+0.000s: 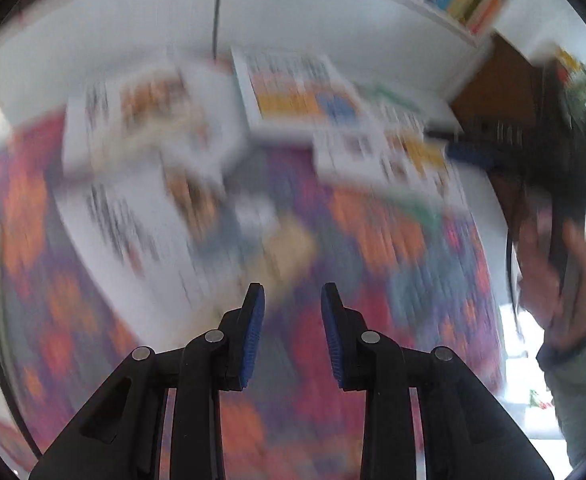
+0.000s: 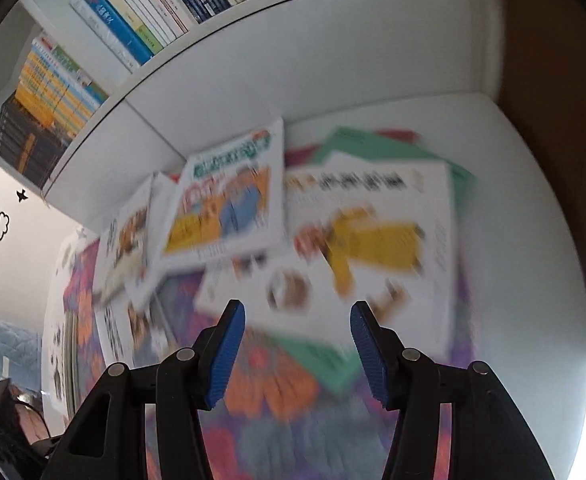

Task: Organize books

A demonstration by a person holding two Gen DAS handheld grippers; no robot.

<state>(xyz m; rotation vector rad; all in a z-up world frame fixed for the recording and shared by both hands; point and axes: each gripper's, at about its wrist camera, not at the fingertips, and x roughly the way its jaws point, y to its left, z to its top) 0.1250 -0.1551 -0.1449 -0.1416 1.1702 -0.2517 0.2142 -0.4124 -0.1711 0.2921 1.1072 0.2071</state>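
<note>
white tabletop [image 2: 513, 200] under a shelf of upright books [image 2: 141, 12]; loose picture books [image 2: 365, 240] lie flat and overlapping on a purple-orange patterned mat [image 1: 373, 240], blurred, white covers with yellow drawings. left gripper [image 1: 292, 304] and right gripper [image 2: 297, 316] both released, holding nothing, above the near mat.

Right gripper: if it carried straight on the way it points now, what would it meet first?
Probably the large white picture book lying flat ahead of the right gripper, whose jaws are open and empty. Blur and unclear depth make this uncertain.
</note>
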